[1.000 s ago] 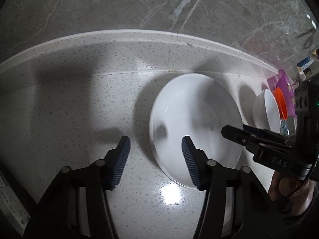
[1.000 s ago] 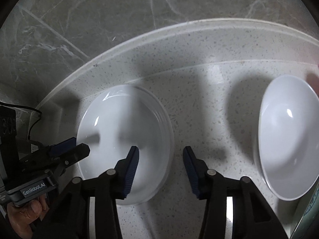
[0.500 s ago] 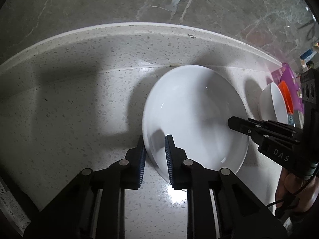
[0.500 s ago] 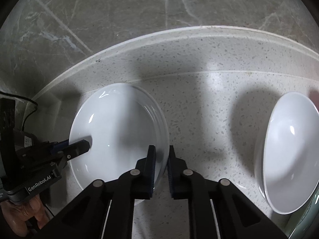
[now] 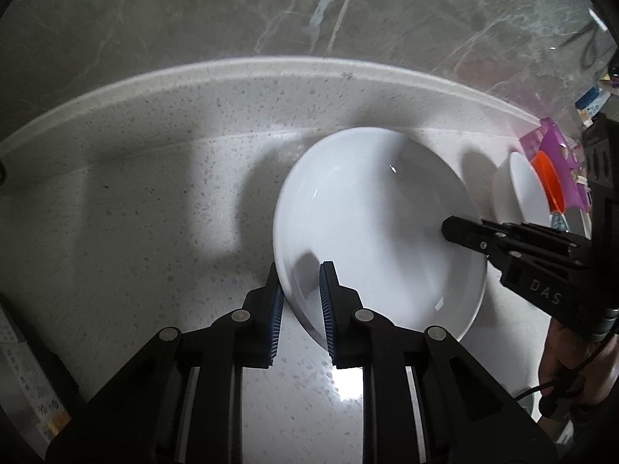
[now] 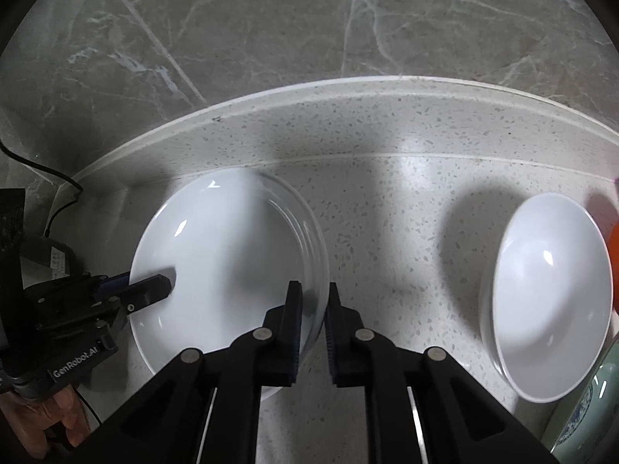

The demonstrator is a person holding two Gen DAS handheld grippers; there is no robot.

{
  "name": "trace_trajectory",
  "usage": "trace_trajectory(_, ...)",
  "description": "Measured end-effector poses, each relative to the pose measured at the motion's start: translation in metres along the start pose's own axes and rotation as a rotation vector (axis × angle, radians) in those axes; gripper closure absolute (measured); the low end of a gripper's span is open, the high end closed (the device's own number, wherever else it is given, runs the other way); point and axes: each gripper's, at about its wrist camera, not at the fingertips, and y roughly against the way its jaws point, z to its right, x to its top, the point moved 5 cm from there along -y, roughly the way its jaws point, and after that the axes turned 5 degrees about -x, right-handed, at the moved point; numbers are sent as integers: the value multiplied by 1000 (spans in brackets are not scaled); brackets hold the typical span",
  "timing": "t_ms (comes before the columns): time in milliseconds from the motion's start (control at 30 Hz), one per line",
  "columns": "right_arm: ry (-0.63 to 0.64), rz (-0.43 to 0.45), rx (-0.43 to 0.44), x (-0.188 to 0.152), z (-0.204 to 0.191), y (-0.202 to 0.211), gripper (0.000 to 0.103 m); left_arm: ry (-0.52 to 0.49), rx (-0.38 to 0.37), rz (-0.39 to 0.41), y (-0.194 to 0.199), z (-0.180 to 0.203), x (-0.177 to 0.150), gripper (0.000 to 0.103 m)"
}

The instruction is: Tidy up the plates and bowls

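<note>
On opposite rims of the white plate (image 5: 379, 228), the left tool (image 5: 301, 297) and right tool (image 6: 312, 309) each clamp its edge, sharing the load for a level lift off the desk (image 6: 406, 208).

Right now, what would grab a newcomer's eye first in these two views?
The big white plate on the speckled counter, pinched on opposite rims by both tools: the left tool on one edge, the right tool on the other. Next, the smaller white bowl sitting apart toward the right, with something orange just beyond it.
</note>
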Motion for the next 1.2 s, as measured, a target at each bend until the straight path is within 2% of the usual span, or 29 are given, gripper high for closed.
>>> trace_trajectory(267,21,52,12,-17,6,43,90,-44,2,43,32,27,-20,86)
trace_trajectory(500,43,112,22,-54,16,100,90,-104,-19,94,76,70,-52,86)
trace_trajectory(667,58,148,11,-93,27,142,90,-134,-59,98,98,105,-95,86)
trace_trajectory(867,79,169,-12,-143,37,176,90,-161,-105,67,112,139,-155,86)
trace_trajectory(1200,48,115,-29,-225,56,185,90,-201,-139,-16,103,178,-243,86)
